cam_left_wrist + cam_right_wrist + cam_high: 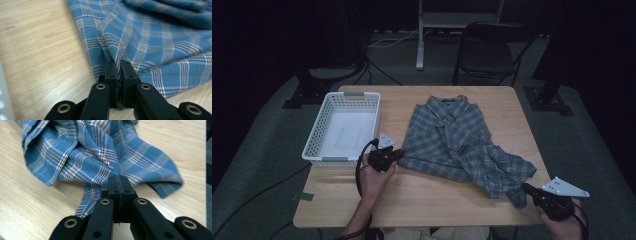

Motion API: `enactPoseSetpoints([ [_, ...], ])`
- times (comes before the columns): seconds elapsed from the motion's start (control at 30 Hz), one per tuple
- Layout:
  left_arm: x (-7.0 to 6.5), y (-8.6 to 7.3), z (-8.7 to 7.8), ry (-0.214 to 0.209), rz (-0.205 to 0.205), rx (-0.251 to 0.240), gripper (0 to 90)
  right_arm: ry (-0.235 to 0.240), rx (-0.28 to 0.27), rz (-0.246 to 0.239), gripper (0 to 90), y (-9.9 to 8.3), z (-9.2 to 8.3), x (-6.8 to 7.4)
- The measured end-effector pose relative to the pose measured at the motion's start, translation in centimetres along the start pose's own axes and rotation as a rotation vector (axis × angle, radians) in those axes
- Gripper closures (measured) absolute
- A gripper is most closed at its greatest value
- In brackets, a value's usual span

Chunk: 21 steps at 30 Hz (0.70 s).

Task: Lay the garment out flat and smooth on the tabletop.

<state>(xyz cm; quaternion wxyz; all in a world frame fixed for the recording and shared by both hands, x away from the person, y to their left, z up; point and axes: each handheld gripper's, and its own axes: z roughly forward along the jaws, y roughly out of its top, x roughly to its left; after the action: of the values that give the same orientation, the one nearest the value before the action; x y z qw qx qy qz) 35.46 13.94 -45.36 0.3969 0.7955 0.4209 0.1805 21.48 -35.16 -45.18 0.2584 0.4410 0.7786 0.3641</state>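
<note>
High view is showing a blue plaid cotton shirt (452, 142) lying crumpled on the light wooden table (422, 195); the left gripper (398, 155) is pinching its near-left hem, while the right gripper (525, 188) is pinching its sleeve end.

A dim lab: black stands (319, 80), floor cables (384, 42), 1 wooden table (422, 200).

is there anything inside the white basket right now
No, the white basket at the table's left shows a bare bottom in the high view, while the plaid shirt lies on the wood beside it.
</note>
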Motion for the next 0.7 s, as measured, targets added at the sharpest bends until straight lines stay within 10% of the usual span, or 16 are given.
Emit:
enactPoseSetpoints([
  [0.5,1.0,-0.3,0.6,0.090,-0.082,0.050,86.9,-0.035,0.025,0.054,89.8,-1.4,-0.7,-1.1],
  [0.7,0.6,-0.2,-0.1,0.061,-0.034,0.002,75.8,-0.005,0.011,0.056,84.4,-1.3,-0.7,-1.0],
])
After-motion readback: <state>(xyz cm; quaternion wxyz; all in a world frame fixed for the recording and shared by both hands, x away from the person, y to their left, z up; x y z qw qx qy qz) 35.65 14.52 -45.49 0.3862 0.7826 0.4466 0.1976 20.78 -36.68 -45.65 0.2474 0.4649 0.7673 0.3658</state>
